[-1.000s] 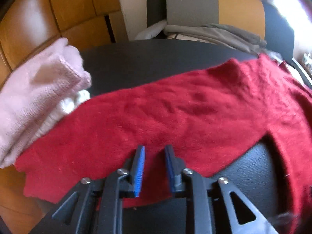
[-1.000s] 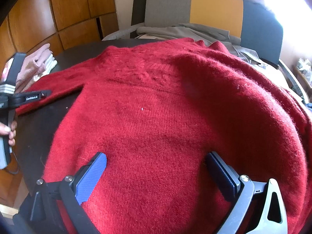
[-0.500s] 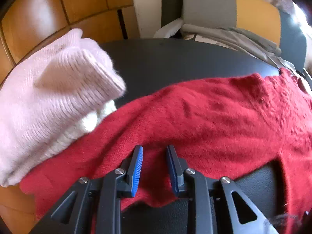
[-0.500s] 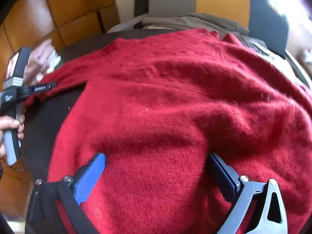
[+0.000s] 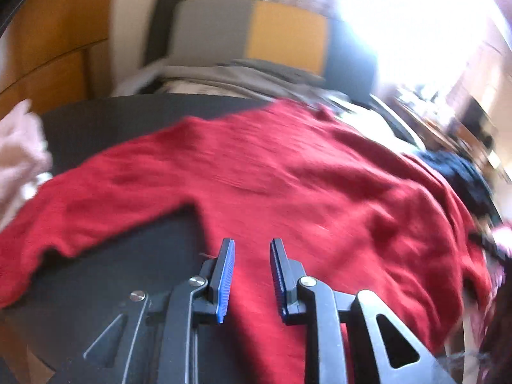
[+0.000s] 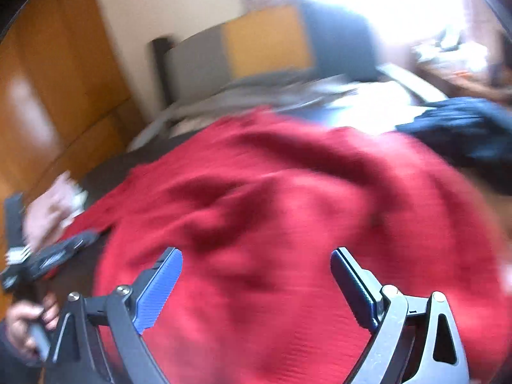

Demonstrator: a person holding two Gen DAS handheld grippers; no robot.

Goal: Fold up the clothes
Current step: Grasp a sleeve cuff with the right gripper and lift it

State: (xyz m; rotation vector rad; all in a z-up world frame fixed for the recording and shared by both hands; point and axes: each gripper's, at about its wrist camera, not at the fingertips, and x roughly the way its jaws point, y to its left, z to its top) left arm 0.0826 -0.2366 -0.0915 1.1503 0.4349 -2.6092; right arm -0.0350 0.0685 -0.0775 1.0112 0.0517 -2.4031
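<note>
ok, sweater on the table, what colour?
Red sweater, plain knit; clearest in the left wrist view.

Ahead of left gripper [image 5: 250,249]: red sweater [image 5: 288,185] covers the table [image 5: 128,118].
Left: pink knit pile [image 5: 19,150] blocks.
Near-left: bare tabletop.

- Dark table [image 5: 134,118], rounded at its far edge, bare along the near-left part
- Red sweater [image 5: 288,185] spread across most of it; one sleeve stretched toward the left edge
- Pale pink knitwear [image 5: 19,153] piled at the left edge, just beside the sleeve
- Dark blue garment [image 6: 460,131] at the far right, touching the sweater
</note>
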